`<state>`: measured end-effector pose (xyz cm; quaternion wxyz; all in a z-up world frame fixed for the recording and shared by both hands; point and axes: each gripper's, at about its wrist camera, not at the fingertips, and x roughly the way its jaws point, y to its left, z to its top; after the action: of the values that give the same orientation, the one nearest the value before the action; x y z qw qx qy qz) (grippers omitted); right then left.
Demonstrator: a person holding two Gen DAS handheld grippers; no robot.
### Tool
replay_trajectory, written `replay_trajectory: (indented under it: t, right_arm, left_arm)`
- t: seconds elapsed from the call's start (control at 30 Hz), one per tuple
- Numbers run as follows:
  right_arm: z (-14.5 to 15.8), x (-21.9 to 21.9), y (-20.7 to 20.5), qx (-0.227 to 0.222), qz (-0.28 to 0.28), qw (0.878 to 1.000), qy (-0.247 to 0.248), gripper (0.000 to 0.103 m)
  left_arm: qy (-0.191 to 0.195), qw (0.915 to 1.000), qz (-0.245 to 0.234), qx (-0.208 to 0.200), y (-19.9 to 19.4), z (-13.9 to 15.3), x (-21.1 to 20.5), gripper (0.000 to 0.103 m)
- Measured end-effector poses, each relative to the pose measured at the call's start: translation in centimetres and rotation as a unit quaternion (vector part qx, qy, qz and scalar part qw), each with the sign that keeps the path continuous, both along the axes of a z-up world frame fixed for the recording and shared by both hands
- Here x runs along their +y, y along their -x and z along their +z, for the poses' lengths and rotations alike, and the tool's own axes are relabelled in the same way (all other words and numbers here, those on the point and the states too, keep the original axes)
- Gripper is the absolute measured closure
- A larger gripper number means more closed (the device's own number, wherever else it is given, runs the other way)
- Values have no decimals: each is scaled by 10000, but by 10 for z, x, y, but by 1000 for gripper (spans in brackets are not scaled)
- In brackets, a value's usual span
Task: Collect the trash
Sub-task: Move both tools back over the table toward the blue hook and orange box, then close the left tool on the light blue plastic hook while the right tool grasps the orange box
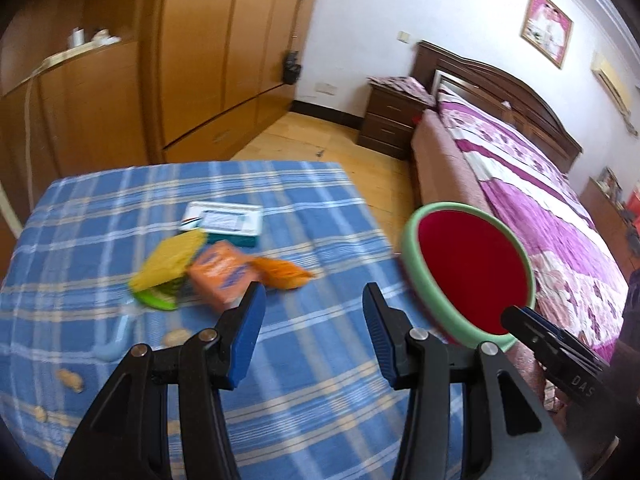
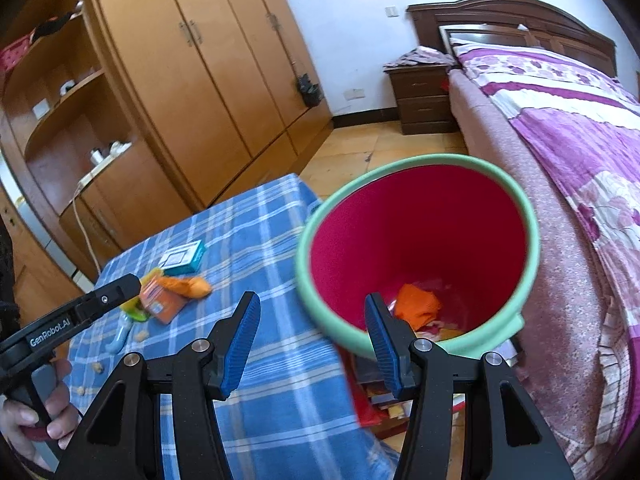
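Note:
My left gripper (image 1: 314, 314) hangs open over the blue plaid table (image 1: 312, 392), with nothing between its fingers. Just beyond it lies a heap of trash: a yellow packet (image 1: 168, 264), an orange box (image 1: 222, 276) and an orange wrapper (image 1: 282, 272). At the table's right edge stands a bin with a green rim (image 1: 408, 248) and a red inside. My right gripper (image 2: 312, 314) is open and empty in front of the bin (image 2: 304, 256). An orange wrapper (image 2: 418, 306) lies at the bin's bottom with other scraps.
A white and teal box (image 1: 224, 222) lies behind the heap. Peanuts (image 1: 70, 380) and a pale blue object (image 1: 114, 340) lie near the front left. A bed (image 1: 540, 200) runs along the right, a wardrobe (image 1: 224, 40) stands behind, and a hand (image 2: 40, 420) holds the left gripper (image 2: 132, 284).

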<state>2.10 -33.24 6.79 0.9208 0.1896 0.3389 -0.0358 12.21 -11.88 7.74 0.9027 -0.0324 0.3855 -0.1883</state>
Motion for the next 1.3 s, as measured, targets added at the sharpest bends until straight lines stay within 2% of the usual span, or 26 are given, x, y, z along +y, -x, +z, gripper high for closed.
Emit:
replay_trajectory:
  t: [0.33,0.6,0.97,1.03,1.13,1.3]
  right_arm:
    - [-3,55,-16,93,574,9983,72,47]
    - [-6,95,-41,162,1089,9938,163,47]
    - [-23,142,-85,392,1860,9815,243,47]
    - [-27,149,-92,419,1985,9789,255,39]
    - [-35,159,-106,496,2138,9753,231,38]
    - [-45,173,-128,541,2312,9707,381,38]
  left_arm:
    - [-168,9978,631,122,-4,-15,70,52]
    - [-153,9934,1075,365,-15,-36,115,52]
    - [-344,9912,1101,653,-31,-67,126,52]
    - [-365,9906,1120,695,-34,-71,127,52]
    - [-388,9900,1153,710,-36,-75,129,53]
    - [-369,9894,1176,771,-42,-81,132,60]
